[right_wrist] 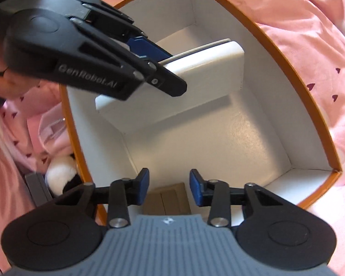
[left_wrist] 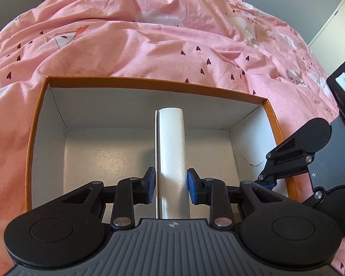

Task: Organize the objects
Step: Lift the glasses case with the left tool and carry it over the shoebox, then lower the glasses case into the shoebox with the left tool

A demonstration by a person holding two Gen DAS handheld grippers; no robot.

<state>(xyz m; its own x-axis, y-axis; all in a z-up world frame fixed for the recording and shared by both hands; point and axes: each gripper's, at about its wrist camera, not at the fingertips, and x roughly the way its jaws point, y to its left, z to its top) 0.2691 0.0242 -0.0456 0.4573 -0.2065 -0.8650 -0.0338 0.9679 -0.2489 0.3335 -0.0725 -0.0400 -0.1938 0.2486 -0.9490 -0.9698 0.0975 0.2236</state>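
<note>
An open box (left_wrist: 149, 83) with an orange rim and white inside lies on a pink bed cover; it also shows in the right wrist view (right_wrist: 287, 53). My left gripper (left_wrist: 171, 187) is shut on a flat white case (left_wrist: 171, 142) with a thin white sheet against its left side, held over the box interior. The right wrist view shows that gripper (right_wrist: 154, 53) holding the white case (right_wrist: 195, 76) above the box floor. My right gripper (right_wrist: 168, 187) is open and empty over the near end of the box, above a small brown object (right_wrist: 165, 201) on the box floor.
Pink bed cover with small heart prints (left_wrist: 149, 34) surrounds the box. A black-and-white plush toy (right_wrist: 62, 174) and a clear pink item (right_wrist: 53, 128) lie left of the box. A black device with a white label (left_wrist: 343, 87) sits at the right.
</note>
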